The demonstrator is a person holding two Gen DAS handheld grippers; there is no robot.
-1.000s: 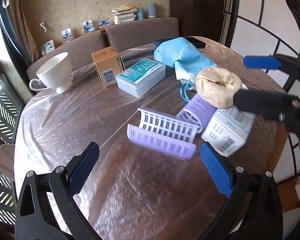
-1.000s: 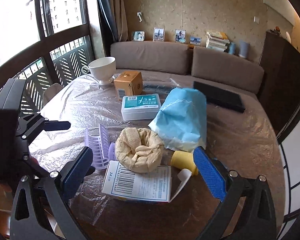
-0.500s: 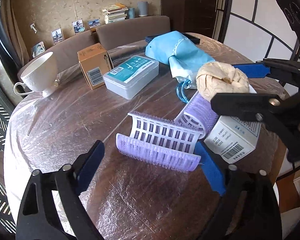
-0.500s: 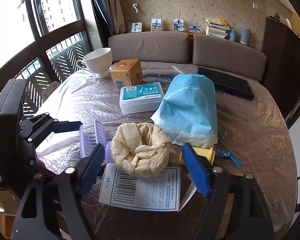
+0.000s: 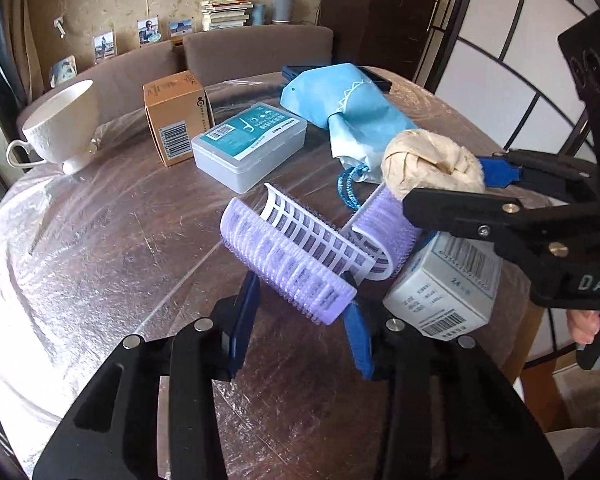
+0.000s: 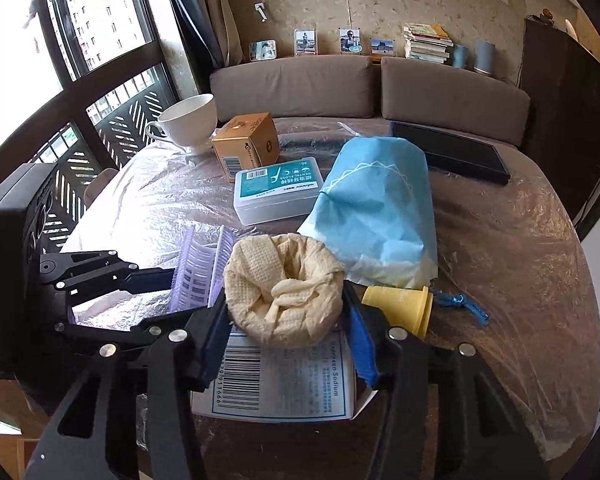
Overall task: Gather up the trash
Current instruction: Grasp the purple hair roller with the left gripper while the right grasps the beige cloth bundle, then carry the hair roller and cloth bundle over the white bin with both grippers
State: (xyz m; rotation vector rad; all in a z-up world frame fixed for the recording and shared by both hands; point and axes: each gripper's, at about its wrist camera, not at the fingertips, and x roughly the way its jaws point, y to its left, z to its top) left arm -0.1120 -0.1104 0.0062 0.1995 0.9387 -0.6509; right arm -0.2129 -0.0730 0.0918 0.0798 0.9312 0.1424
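A purple and white hair roller shell (image 5: 292,264) is tilted up off the plastic-covered table (image 5: 100,240). My left gripper (image 5: 300,308) is closing its jaws on the roller's near end, and the blue pads press it from both sides. A beige crumpled cloth wad (image 6: 284,280) rests on a white medicine box (image 6: 284,384). Around the wad my right gripper (image 6: 286,320) is closing, with both pads against it. A second purple roller (image 5: 384,216) lies between the shell and the wad (image 5: 428,160). In the right wrist view the left gripper (image 6: 176,292) holds the shell (image 6: 198,264) just left of the wad.
A blue drawstring bag (image 6: 376,212) and a yellow cup (image 6: 400,304) lie just beyond the wad. Farther back stand a dental floss box (image 5: 248,144), an orange carton (image 5: 172,112), a white teacup (image 5: 60,120) and a black tablet (image 6: 448,152). A sofa runs behind the table.
Both grippers went from wide open to shut, the left on the roller shell, the right on the cloth wad. The shell now tilts up off the table.
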